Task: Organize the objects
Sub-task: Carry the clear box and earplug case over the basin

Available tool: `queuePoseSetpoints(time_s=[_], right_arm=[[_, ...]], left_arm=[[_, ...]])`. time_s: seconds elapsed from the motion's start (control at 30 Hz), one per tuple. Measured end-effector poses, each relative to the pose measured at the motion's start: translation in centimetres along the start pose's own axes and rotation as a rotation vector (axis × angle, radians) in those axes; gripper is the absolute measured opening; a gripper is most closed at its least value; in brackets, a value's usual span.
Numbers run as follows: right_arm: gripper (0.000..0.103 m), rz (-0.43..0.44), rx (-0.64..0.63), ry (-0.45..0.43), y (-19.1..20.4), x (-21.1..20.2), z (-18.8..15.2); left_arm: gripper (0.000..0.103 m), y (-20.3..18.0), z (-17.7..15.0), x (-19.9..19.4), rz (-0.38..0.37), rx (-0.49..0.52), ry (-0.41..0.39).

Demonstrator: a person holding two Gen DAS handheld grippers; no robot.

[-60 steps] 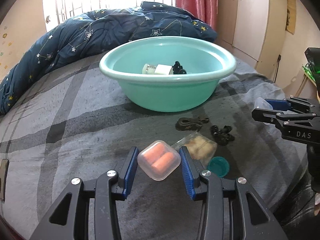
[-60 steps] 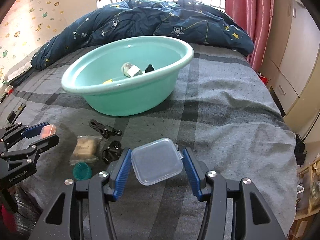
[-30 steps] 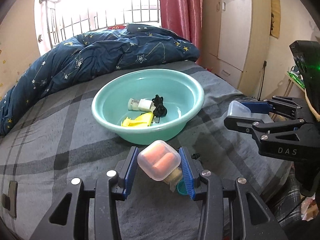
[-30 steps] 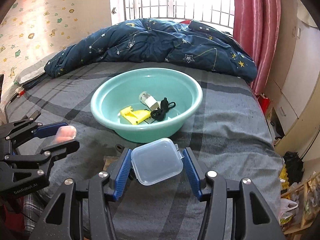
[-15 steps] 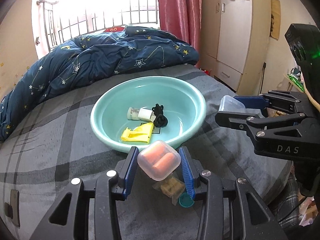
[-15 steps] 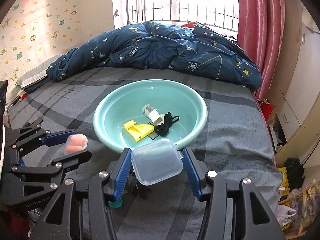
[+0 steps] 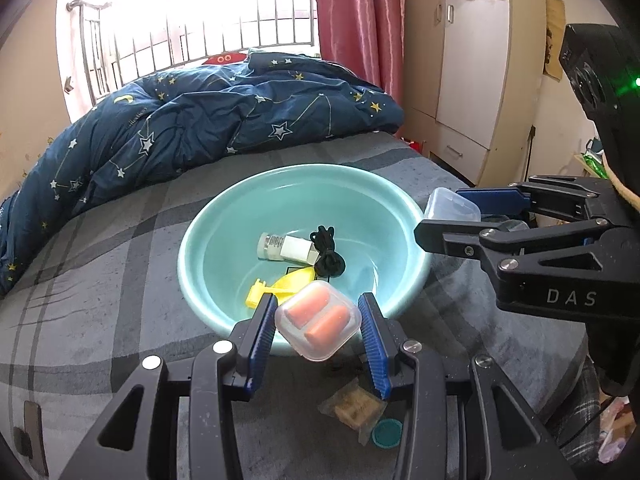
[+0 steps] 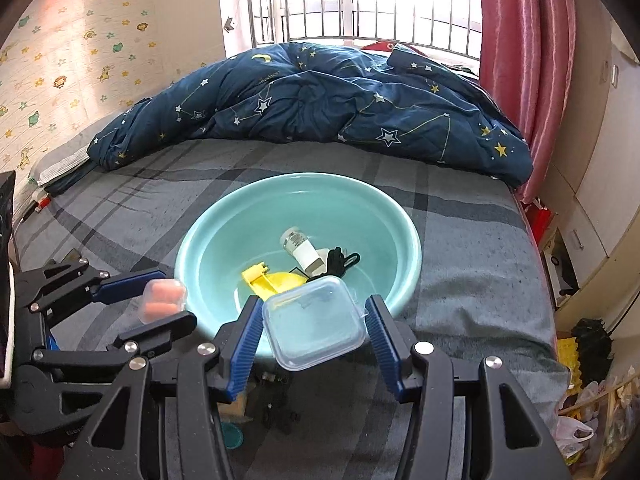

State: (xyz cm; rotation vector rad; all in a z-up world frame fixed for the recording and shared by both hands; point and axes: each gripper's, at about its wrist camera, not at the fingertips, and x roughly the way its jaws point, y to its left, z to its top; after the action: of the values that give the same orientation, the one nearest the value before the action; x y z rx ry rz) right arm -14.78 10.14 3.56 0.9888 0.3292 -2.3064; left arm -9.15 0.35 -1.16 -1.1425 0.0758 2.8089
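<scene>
My left gripper (image 7: 317, 326) is shut on a small clear case with two orange earplugs (image 7: 318, 322) and holds it over the near rim of the teal basin (image 7: 200, 280). It also shows in the right wrist view (image 8: 162, 300). My right gripper (image 8: 314, 330) is shut on an empty clear square box (image 8: 314, 328), raised over the basin's near rim (image 8: 192, 240). In the left wrist view that box (image 7: 452, 206) hangs at the basin's right edge. In the basin lie a white bottle (image 7: 286, 247), a black cord (image 7: 328, 256) and a yellow plastic piece (image 7: 280, 284).
On the grey plaid bed (image 7: 100, 280), under the grippers, lie a wrapped snack packet (image 7: 354, 406), a small teal cap (image 7: 386, 434) and black clips (image 8: 280, 410). A dark blue star quilt (image 8: 320, 100) is heaped behind the basin. Cabinets (image 7: 472, 60) stand at the right.
Both grippers have risen and moved forward with their boxes, from above the loose items on the bed to over the basin's near rim. The jaws stay shut.
</scene>
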Motion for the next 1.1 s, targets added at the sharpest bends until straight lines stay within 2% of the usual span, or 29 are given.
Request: queuePoseSetpoints(time_s=[0.47,1.1], right_arm=[[0.056,0.003,-0.006,0.032,-0.6,4.0,3.0],[0.056,-0.005,0.002,0.118,-1.8,11.2,4.7]], left_arm=[[0.046,1.8,2.3,3.8,0.011,0.001,0.027],[0.046,3.7,3.6,9.6,0.020,-0.003,0.094]])
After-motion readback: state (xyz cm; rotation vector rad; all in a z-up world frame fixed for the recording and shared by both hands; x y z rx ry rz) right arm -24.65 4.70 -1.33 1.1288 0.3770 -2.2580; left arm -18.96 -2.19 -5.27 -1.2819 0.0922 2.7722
